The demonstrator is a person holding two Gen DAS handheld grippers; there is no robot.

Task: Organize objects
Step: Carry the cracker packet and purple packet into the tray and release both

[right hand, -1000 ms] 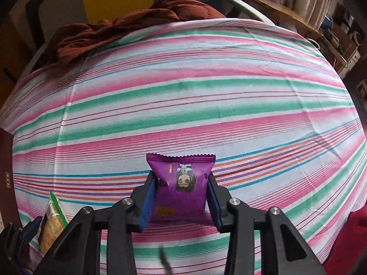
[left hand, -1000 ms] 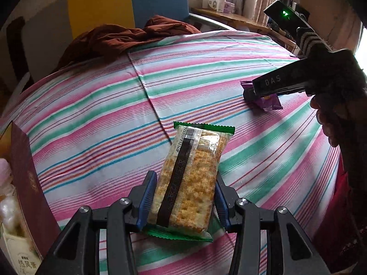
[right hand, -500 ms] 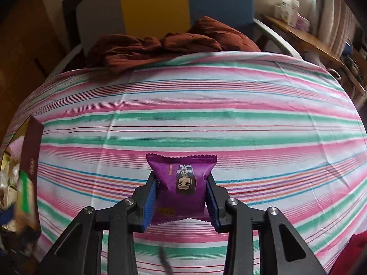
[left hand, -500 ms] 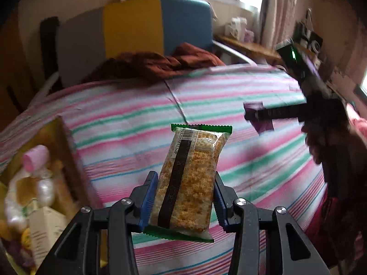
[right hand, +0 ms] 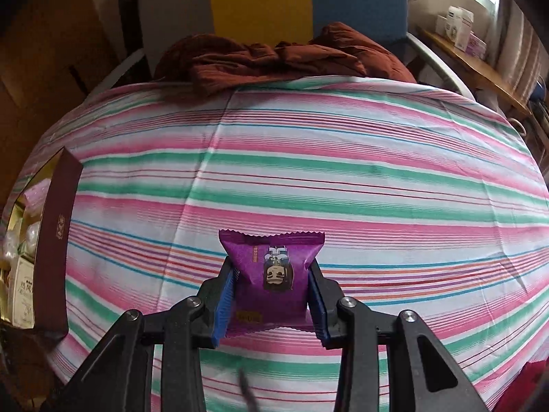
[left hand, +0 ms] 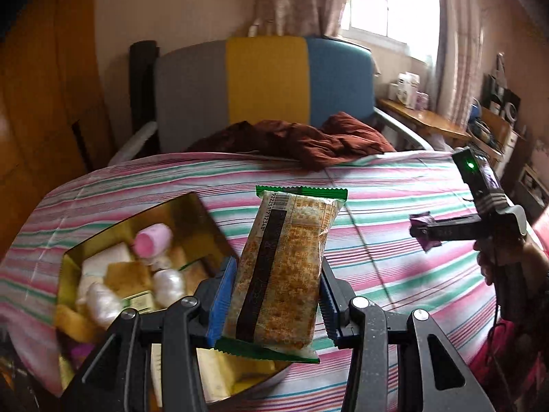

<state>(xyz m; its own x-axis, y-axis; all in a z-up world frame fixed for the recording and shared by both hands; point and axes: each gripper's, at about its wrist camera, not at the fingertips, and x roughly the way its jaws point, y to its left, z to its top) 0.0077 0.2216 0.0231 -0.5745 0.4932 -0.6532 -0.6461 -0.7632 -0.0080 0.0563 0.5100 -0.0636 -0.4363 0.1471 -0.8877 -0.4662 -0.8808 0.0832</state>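
My left gripper (left hand: 274, 295) is shut on a cracker packet (left hand: 284, 267) with green sealed ends, held upright in the air over the striped cloth (left hand: 394, 202). Just left of and below it lies an open gold-lined box (left hand: 192, 206) with several snacks inside. My right gripper (right hand: 272, 295) is shut on a small purple snack packet (right hand: 271, 267), lifted above the striped cloth (right hand: 308, 171). In the left wrist view the right gripper (left hand: 420, 231) shows at the right with the purple packet (left hand: 423, 230) at its tip. The box (right hand: 56, 226) stands at the left edge of the right wrist view.
A dark red garment (left hand: 302, 140) lies bunched at the far edge of the cloth, against a grey, yellow and blue chair back (left hand: 267, 82). A wooden shelf (left hand: 425, 120) with small boxes runs along the right under a window. A hand (left hand: 494, 264) grips the right tool's handle.
The left gripper rose and swung left with the cracker packet, bringing the open box into view below it. The right gripper lifted the purple packet slightly and shifted a little left.
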